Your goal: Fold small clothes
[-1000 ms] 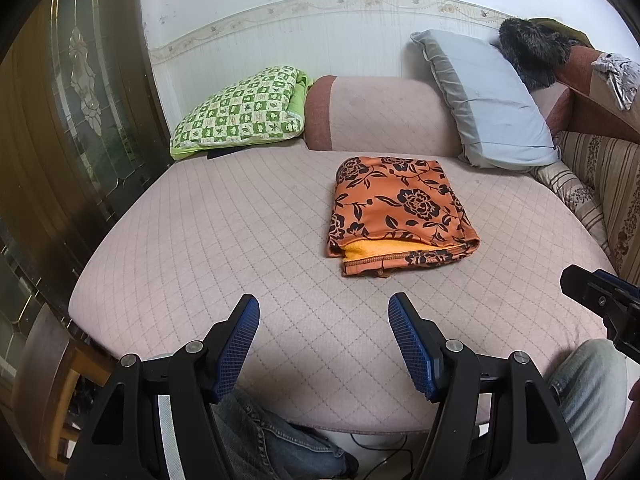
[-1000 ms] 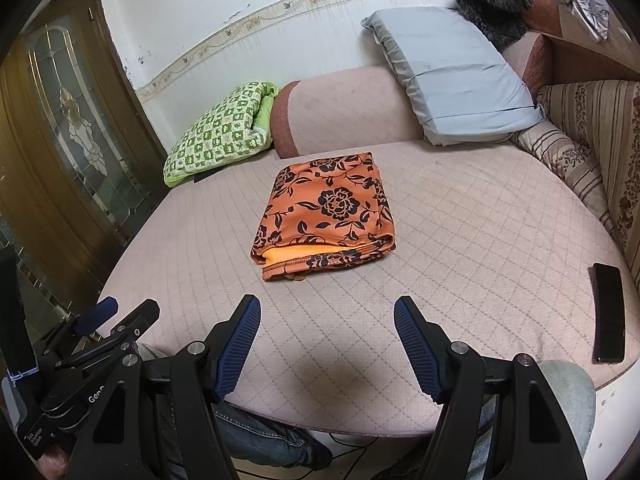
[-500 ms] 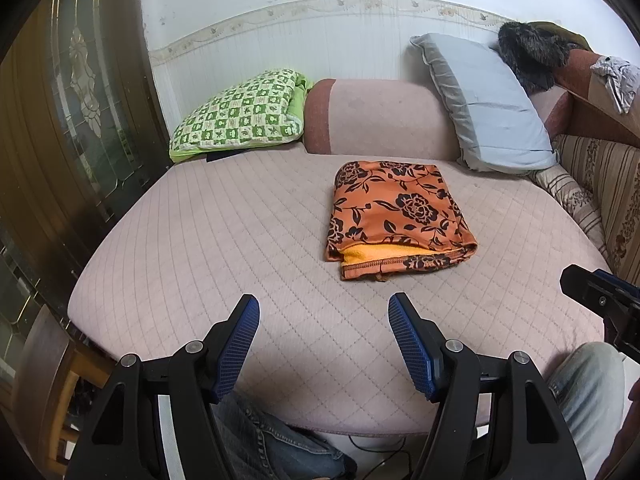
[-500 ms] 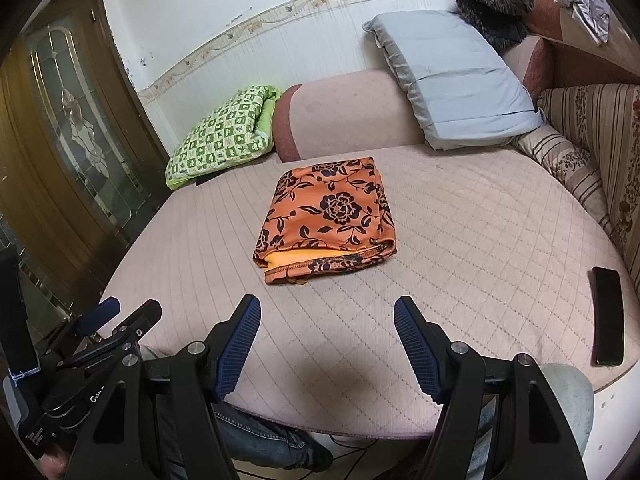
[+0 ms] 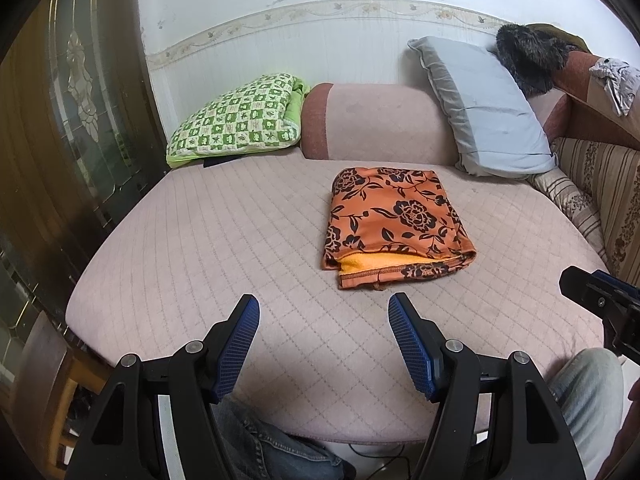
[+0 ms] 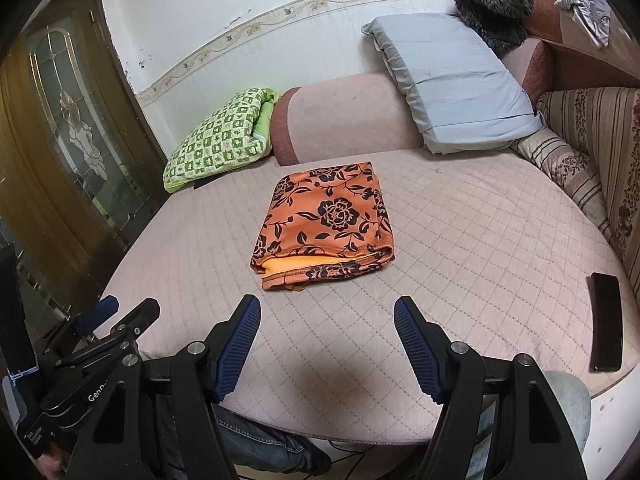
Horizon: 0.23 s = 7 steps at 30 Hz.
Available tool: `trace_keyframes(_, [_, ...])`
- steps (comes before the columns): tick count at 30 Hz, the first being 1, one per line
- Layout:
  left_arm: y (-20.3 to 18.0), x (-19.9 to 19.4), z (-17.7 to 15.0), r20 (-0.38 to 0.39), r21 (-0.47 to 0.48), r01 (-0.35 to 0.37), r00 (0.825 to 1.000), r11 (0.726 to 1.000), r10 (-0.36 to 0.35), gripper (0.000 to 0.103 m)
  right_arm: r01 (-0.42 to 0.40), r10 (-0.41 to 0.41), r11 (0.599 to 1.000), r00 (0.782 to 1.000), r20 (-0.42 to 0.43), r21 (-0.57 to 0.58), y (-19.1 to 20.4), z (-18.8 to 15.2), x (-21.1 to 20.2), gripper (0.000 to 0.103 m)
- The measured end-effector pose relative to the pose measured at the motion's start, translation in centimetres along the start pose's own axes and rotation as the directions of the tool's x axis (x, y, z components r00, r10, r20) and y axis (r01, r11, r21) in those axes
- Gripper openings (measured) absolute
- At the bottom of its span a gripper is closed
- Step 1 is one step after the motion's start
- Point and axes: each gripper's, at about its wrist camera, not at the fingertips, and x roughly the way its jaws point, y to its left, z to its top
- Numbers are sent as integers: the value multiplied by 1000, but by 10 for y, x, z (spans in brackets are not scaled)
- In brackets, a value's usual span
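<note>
Holding both tongs released, left gripper (image 5: pixel 324 312) and right gripper (image 6: pixel 327 314), we see the folded cloth (image 6: pixel 325 226) at twelve o'clock on the bed (image 6: pixel 480 240).

Left gripper (image 5: pixel 324 308) and right gripper (image 6: pixel 327 310) both gape, empty.

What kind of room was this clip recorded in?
Most likely a bedroom or living room at home: a quilted pink bed or daybed with a bolster, a blue-grey pillow propped on the wall, a folded green checked quilt, and a wooden door with patterned glass.
</note>
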Motion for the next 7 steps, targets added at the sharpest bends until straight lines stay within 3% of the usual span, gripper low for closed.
trace_keyframes(7, [-3, 30, 9, -3, 4, 22, 1000, 1000, -22, 67, 5, -5, 1000, 1000, 8, 17, -13, 6, 14, 74])
